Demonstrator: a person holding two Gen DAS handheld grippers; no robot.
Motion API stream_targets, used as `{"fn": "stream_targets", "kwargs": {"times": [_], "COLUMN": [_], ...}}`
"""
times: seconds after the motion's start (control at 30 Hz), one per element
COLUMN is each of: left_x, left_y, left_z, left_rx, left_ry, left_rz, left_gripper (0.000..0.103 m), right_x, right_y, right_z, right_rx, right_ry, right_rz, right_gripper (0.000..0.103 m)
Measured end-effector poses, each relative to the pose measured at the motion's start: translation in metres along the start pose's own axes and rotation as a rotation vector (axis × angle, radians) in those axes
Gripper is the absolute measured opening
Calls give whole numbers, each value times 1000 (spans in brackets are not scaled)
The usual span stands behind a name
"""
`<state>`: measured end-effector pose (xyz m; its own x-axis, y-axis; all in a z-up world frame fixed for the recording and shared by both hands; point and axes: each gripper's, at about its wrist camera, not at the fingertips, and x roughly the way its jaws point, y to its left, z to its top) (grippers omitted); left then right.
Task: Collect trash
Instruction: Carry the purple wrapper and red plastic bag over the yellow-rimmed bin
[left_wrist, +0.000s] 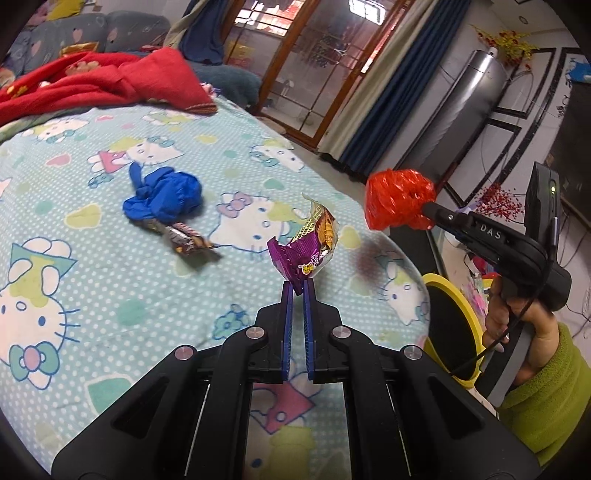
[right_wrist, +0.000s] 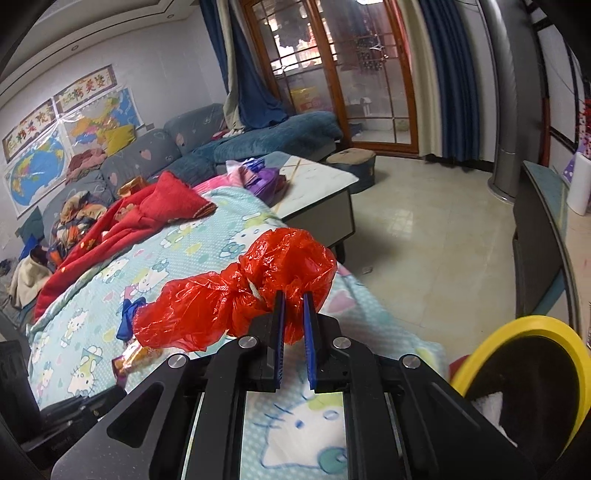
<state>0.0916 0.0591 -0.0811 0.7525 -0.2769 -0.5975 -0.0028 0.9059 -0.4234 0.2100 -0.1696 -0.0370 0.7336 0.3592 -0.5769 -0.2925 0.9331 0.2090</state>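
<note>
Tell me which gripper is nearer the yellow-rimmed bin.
Right. The right gripper, clamping the red plastic bag, is at the bed's edge beside the yellow-rimmed bin; the left gripper, holding the purple wrapper, is farther over the bed.

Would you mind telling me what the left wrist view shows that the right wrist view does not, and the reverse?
Only the left wrist view shows the left gripper shut on the purple snack wrapper, the person's right hand, and the brown candy wrapper.

Only the right wrist view shows the wall maps and the low white table.

Both show the red plastic bag in the right gripper, the blue bag, the yellow-rimmed bin and the red blanket.
</note>
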Motion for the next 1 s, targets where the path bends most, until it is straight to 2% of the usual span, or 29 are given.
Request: {"fn": "stream_targets", "kwargs": {"times": [0.37,1.0], "left_x": [-3,14], "left_y": [-35,-109], "left_z": [3,1], "left_rx": [74,234], "left_ry": [-17,7], "left_rz": [-54,-152], "left_gripper": [2,2], "right_x": [-41,-94], "right_y": [-33,-82], "right_z": [-5,-26], "right_rx": [18,77], "right_ry": [-51,-104], "right_rz": [-94,-221], "right_gripper": [9,9]}}
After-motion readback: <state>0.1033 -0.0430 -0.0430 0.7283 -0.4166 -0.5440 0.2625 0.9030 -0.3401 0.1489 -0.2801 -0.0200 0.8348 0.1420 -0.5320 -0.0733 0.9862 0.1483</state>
